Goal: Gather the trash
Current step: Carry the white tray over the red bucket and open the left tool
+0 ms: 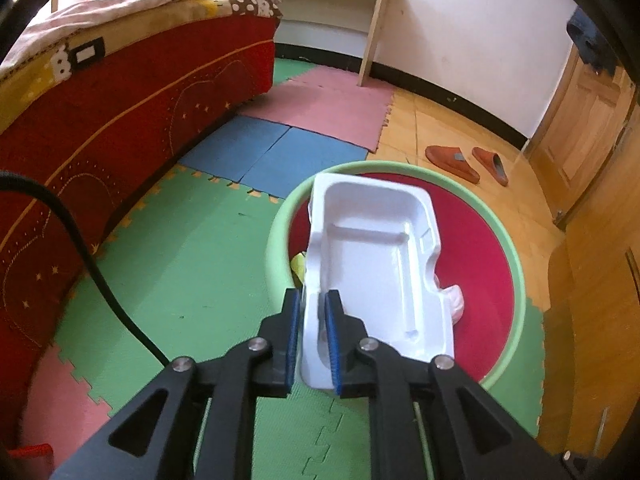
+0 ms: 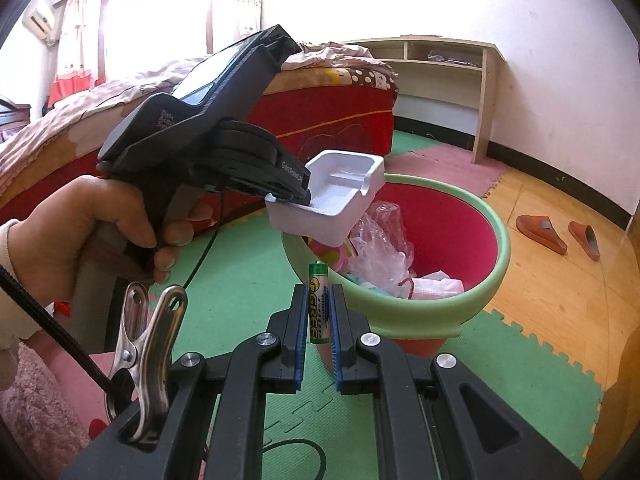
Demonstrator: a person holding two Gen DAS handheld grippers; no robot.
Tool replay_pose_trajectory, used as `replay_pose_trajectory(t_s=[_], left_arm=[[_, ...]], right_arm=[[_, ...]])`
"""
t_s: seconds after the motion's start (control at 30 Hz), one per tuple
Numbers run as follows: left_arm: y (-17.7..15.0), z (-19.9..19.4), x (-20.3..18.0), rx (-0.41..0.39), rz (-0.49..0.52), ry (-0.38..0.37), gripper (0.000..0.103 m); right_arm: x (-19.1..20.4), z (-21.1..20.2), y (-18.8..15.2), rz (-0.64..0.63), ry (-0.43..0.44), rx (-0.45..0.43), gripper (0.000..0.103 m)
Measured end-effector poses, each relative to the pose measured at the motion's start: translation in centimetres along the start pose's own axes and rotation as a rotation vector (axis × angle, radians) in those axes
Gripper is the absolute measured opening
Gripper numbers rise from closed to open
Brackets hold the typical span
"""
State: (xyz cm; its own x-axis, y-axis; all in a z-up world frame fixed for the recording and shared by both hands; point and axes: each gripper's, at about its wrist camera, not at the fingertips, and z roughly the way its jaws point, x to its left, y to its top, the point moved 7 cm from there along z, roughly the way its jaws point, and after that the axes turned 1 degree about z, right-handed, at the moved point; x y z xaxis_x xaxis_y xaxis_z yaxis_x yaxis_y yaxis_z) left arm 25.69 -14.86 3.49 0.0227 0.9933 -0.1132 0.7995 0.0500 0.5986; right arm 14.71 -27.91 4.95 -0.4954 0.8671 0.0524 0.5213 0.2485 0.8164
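A white plastic tray (image 1: 372, 256) hangs tilted over the green basin with a red inside (image 1: 400, 168). My left gripper (image 1: 312, 300) is shut on the tray's near rim, one blue pad on each side of the wall. The right wrist view shows a person's hand (image 2: 80, 224) holding that left gripper (image 2: 298, 198), with the tray (image 2: 340, 196) above the basin's (image 2: 440, 312) far-left rim. My right gripper (image 2: 318, 288) is shut on an upright green battery (image 2: 318, 304), just short of the basin's near rim. Crumpled clear plastic (image 2: 380, 240) and other scraps lie inside the basin.
A red-sided bed (image 1: 120, 120) runs along the left, on coloured foam mats (image 1: 192, 264). Two orange slippers (image 1: 464, 160) lie on the wooden floor beyond the basin. A pale shelf unit (image 1: 340, 4) stands at the far wall, a wooden door (image 1: 588, 128) at the right. A metal clip (image 2: 148, 340) sits on my right gripper.
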Motion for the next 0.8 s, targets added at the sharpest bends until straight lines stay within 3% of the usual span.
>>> replay_pose_trajectory(t_s=[0.13, 0.8], left_arm=[[0.1, -0.3, -0.7, -0.003, 0.022, -0.009, 0.036], [1.5, -2.4, 0.7, -0.036, -0.037, -0.041, 0.040]], right_arm=[[0.0, -0.1, -0.1, 0.004, -0.002, 0.002, 0.011], [-0.6, -0.2, -0.2, 0.027, -0.019, 0.002, 0.011]])
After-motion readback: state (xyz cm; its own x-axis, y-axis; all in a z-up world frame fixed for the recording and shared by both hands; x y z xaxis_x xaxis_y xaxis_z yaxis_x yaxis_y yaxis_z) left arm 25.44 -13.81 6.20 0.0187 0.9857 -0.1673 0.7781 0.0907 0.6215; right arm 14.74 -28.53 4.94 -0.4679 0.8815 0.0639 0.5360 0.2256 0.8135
